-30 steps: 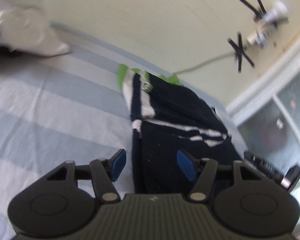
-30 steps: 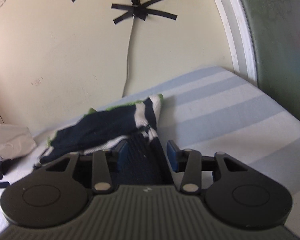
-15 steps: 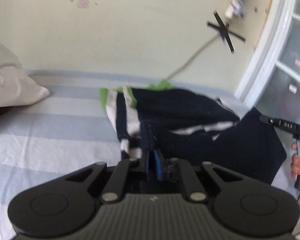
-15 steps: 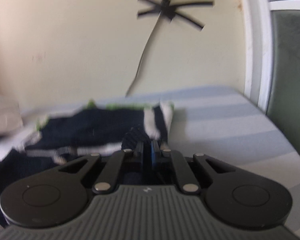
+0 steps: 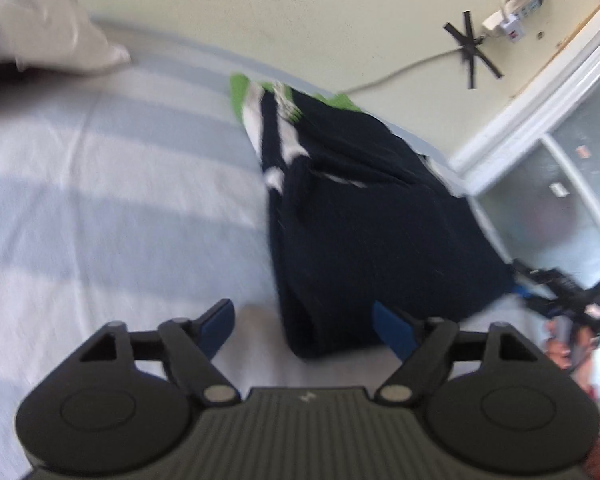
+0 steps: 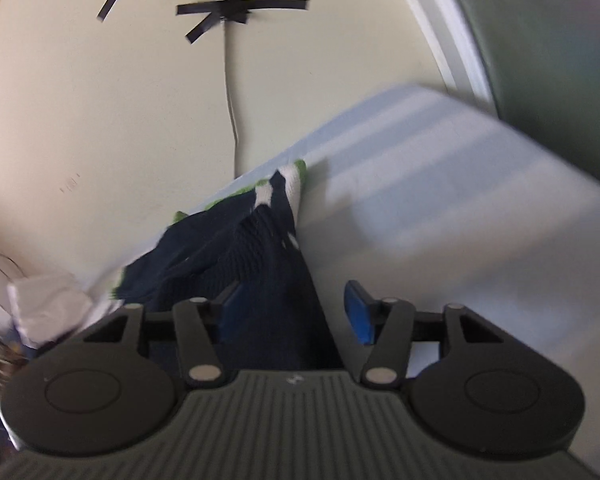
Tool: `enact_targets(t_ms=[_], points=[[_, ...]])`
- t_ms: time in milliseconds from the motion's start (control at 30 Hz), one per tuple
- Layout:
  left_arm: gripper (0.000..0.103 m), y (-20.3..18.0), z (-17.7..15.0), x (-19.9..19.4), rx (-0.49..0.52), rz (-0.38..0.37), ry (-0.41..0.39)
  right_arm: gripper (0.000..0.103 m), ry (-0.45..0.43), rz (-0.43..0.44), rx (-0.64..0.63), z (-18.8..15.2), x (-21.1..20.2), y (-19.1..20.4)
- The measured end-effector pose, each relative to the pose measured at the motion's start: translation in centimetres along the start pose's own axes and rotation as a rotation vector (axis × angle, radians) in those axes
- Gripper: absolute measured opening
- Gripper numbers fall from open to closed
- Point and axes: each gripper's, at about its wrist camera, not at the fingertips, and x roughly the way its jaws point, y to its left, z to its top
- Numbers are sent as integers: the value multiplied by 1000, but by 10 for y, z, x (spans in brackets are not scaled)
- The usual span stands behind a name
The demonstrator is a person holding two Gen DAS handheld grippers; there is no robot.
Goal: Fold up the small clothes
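A dark navy garment (image 5: 364,216) with white stripes and green trim lies folded over on the striped bed sheet (image 5: 100,200), its far end near the wall. My left gripper (image 5: 306,324) stands wide, jaws opening, with the garment's near corner lying between the blue pads untouched. In the right wrist view the same garment (image 6: 252,248) runs away from me toward the wall. My right gripper (image 6: 290,310) is opening too, the cloth's edge lying between its pads without being pinched. The right gripper also shows at the far right of the left wrist view.
A white pillow (image 5: 48,36) sits at the bed's far left corner. A cable (image 6: 230,92) taped with black tape runs down the cream wall. A white door frame (image 5: 540,92) with frosted glass stands at the right. The bed's right edge (image 6: 580,184) drops off close by.
Both grippers were shut on the garment's near edge half a second ago and have let go. The navy cloth now lies flat, folded over itself, and both grippers have pulled back.
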Motion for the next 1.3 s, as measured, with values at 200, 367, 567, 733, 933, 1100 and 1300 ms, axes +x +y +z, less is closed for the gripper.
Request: enact_targets(t_ms=[200, 367, 567, 733, 933, 1100, 1300], points=[[99, 10, -12, 25, -201, -191, 26, 61, 102, 86, 178, -31, -8, -11], [18, 7, 0, 43, -268, -63, -37, 52, 29, 100, 223, -29, 17, 3], [11, 35, 11, 13, -330, -153, -65, 12, 6, 48, 204, -30, 8, 30], [11, 36, 10, -43, -219, -148, -168, 11, -33, 105, 44, -50, -39, 85], [17, 58, -19, -25, -198, -48, -34, 14, 72, -10, 58, -116, -52, 82], [31, 81, -23, -41, -246, -65, -93, 40, 29, -88, 51, -130, -67, 67], [32, 64, 5, -69, -189, -37, -233, 44, -176, -229, -230, -106, -84, 105]])
